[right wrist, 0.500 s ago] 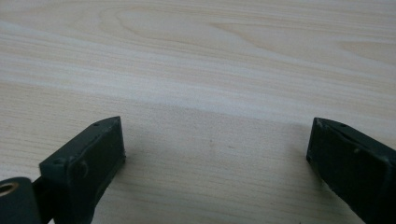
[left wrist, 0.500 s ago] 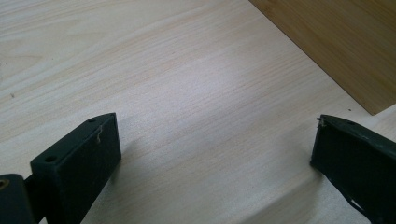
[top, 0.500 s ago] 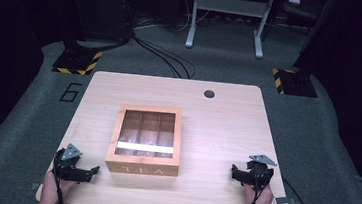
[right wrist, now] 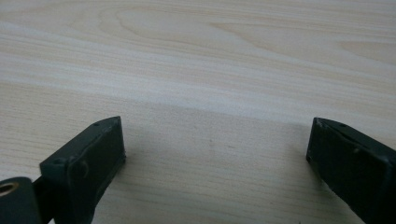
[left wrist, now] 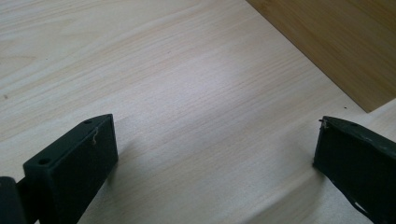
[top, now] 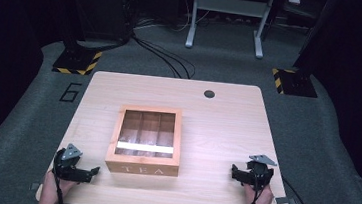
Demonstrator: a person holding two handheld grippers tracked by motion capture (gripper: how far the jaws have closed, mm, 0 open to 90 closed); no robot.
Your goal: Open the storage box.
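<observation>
Both grippers rest low on the table (top: 227, 121) w/ jaws spread wide, nothing held. Tea box (top: 145, 141) sits lid-closed between them: just ahead-right of left gripper (top: 93, 170), well apart from right gripper (top: 233, 170); prob. a ready pose flanking it.

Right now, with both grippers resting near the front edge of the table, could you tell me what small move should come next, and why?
Probably ease the left gripper toward the tea box. Its lid looks closed, both grippers are open and empty, and the left one lies closer to the box than the right gripper.
</observation>
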